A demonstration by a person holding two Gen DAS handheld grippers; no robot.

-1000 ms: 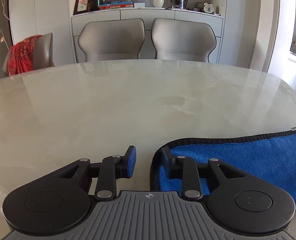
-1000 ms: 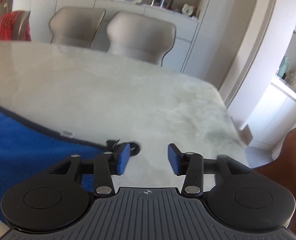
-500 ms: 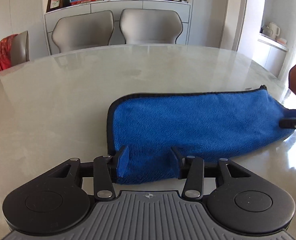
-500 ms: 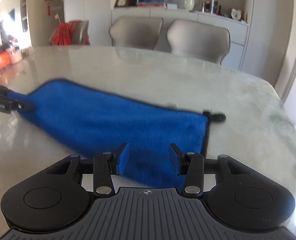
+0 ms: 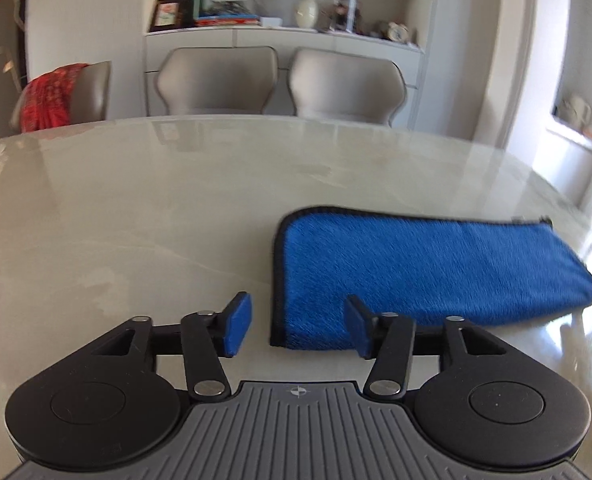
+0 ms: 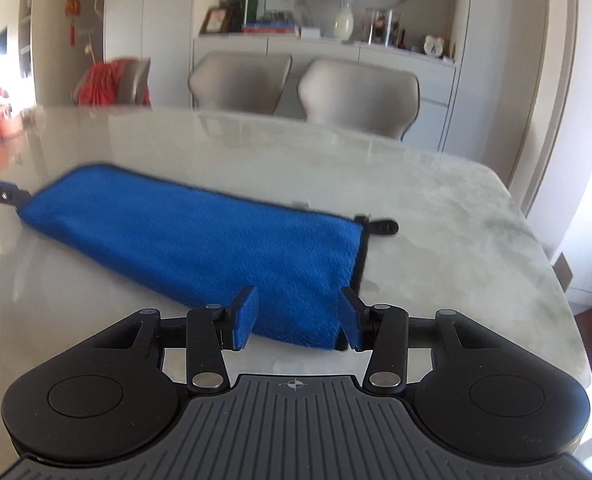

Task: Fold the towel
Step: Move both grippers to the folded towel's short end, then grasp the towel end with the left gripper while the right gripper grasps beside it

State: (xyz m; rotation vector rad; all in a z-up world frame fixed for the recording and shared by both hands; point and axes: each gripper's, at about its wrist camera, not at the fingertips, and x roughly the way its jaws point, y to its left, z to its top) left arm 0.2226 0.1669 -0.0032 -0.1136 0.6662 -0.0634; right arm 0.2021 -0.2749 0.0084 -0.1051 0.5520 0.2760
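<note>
Lying folded lengthwise on the pale glossy marble table (image 5: 176,220), the blue plush black-edged towel (image 5: 415,268) has each end before a gaping, empty gripper: left gripper (image 5: 297,326), right gripper (image 6: 296,318); two beige upholstered chairs (image 6: 303,84) beyond the table.

We find no legible text, number or brand in either wrist view. The books (image 6: 270,26) on the sideboard (image 6: 323,46) show coloured spines, but any lettering is blurred beyond reading. The framed picture (image 5: 164,16) beside them shows a pinkish image; we cannot make out any words on it. The small clock (image 6: 433,45) at the sideboard's right end is too small for its dial to be read. The only mark we can make out is a small crosshair symbol moulded on each gripper's grey ribbed body, not a letter or number.
</note>
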